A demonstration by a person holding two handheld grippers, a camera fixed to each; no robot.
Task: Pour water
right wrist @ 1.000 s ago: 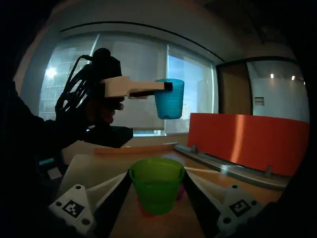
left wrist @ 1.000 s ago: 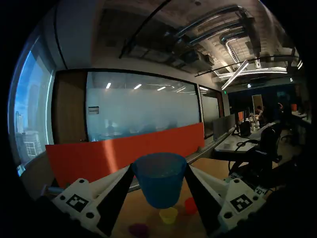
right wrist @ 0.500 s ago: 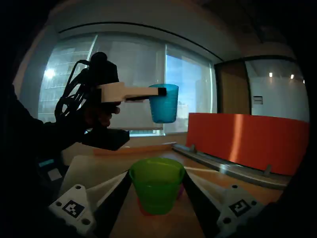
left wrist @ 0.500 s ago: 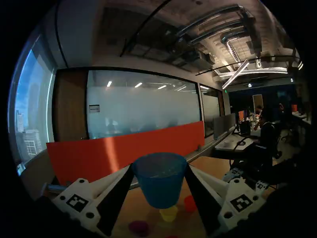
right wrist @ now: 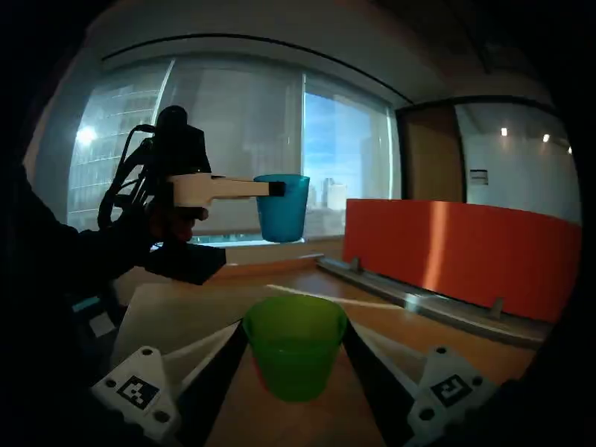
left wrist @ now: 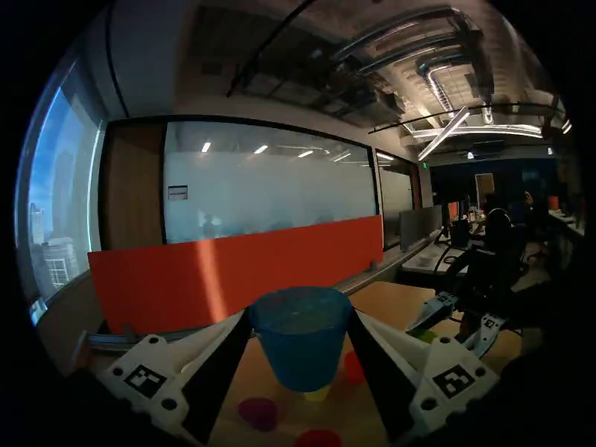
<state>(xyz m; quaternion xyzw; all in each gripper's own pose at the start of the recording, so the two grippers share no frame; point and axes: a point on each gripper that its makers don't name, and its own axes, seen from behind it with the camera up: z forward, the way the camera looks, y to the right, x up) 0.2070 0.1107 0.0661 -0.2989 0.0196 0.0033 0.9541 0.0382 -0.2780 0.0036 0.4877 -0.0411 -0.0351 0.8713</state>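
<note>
Two upright cups gripped: blue cup [left wrist: 300,339], green cup [right wrist: 296,346].

yellow cup [left wrist: 319,395] mostly behind blue cup [left wrist: 300,339], nearest red cup [left wrist: 319,439] cut off

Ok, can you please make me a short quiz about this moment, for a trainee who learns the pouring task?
1. True or false: the left gripper holds a white mug.
2. How is the blue cup held? A upright, B tipped sideways, C upside down.
3. Fill in: the right gripper is shut on the ____ cup.
Key: 1 false, it holds the blue cup. 2 A. 3 the green cup.
</note>
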